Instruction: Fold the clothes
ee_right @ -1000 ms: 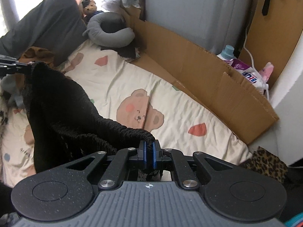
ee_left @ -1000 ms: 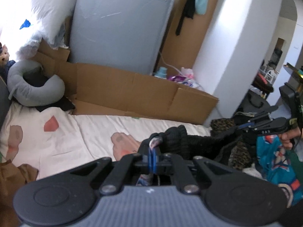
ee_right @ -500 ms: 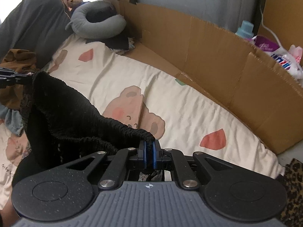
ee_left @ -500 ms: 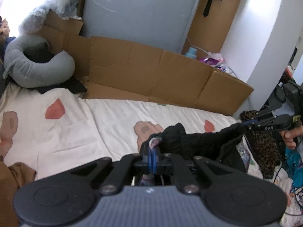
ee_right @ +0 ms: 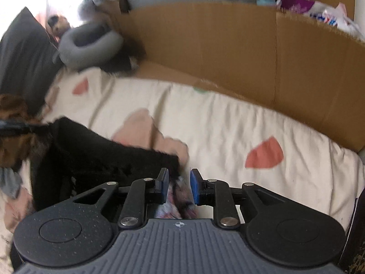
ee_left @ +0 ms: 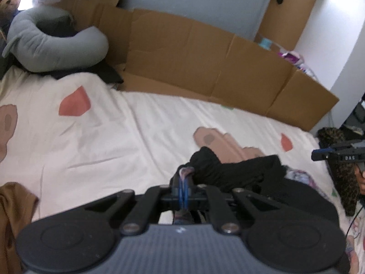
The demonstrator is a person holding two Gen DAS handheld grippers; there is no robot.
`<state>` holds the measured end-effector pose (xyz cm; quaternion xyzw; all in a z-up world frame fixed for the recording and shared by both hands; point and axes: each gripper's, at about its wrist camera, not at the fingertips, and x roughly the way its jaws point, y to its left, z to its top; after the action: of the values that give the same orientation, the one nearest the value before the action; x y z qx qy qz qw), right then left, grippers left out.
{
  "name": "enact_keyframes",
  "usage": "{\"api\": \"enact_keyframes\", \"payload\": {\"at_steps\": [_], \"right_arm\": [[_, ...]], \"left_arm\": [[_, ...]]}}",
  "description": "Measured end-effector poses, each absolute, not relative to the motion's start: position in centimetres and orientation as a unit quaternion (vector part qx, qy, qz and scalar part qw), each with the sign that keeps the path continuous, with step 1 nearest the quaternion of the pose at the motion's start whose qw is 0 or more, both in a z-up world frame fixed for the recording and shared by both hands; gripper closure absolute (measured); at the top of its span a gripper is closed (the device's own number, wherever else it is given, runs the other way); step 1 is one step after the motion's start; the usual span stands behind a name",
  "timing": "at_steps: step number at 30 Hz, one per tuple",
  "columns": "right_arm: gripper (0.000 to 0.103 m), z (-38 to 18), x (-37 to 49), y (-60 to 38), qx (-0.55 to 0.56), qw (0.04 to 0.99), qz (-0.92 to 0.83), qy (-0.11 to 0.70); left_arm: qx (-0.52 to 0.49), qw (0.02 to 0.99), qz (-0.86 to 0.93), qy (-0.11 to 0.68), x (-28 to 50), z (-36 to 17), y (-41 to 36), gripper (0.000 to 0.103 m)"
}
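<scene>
A bed sheet [ee_left: 141, 137], cream with pink bear shapes and red patches, is being seen spread over most of both views. A long wall of brown cardboard [ee_left: 205, 64] is being stood along its far edge. A grey curved pillow [ee_left: 52, 45] is being rested at the far left corner of the sheet, with a dark cushion [ee_right: 22, 64] shown beside it in the right wrist view. A brown cloth [ee_left: 13, 217] is being shown at the near left edge of the left wrist view.

The black garment [ee_left: 239, 171] is being laid on the sheet near the front edge, over one of the bear prints, stretched between the two tongs. In the right wrist view it is being seen as a dark band [ee_right: 102, 155] running leftward from the pads towards the other tool.

The left gripper [ee_left: 183, 183] is being kept pinched tight on a corner of the black garment, with a bit of pale patterned fabric [ee_left: 187, 172] showing above the blue pads. The right gripper [ee_right: 179, 182] is being opened: its blue pads are standing narrowly apart, and the garment's edge is lying just at the left pad, apparently no longer pressed. Patterned cloth is being seen below the gap; whether it is touching the pads cannot be told through the blur.
</scene>
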<state>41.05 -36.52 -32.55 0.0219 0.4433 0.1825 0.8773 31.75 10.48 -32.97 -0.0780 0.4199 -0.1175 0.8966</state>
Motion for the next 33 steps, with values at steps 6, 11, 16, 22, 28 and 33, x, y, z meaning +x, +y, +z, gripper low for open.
{"api": "enact_keyframes", "payload": {"at_steps": [6, 11, 16, 22, 28, 33], "right_arm": [[0.081, -35.7, 42.8, -36.1, -0.001, 0.869, 0.189, 0.456], [0.081, -38.2, 43.5, -34.4, -0.049, 0.850, 0.211, 0.480], [0.079, -39.8, 43.6, -33.1, -0.091, 0.841, 0.212, 0.489], [0.072, -40.0, 43.5, -31.9, -0.110, 0.838, 0.231, 0.482], [0.072, -39.4, 43.7, -31.7, -0.080, 0.833, 0.274, 0.473], [0.072, -39.6, 43.9, -31.2, -0.053, 0.824, 0.301, 0.478]], "left_arm": [[-0.068, 0.889, -0.116, 0.437, 32.3, -34.0, 11.4, 0.101], [-0.079, 0.889, -0.104, 0.439, 32.4, -35.1, 11.8, 0.101], [-0.095, 0.889, -0.092, 0.438, 32.1, -35.9, 12.3, 0.101], [-0.095, 0.883, -0.067, 0.455, 31.9, -37.1, 13.0, 0.101], [-0.115, 0.872, -0.036, 0.475, 32.2, -38.9, 14.1, 0.101], [-0.110, 0.868, -0.035, 0.483, 32.5, -39.7, 13.8, 0.101]]}}
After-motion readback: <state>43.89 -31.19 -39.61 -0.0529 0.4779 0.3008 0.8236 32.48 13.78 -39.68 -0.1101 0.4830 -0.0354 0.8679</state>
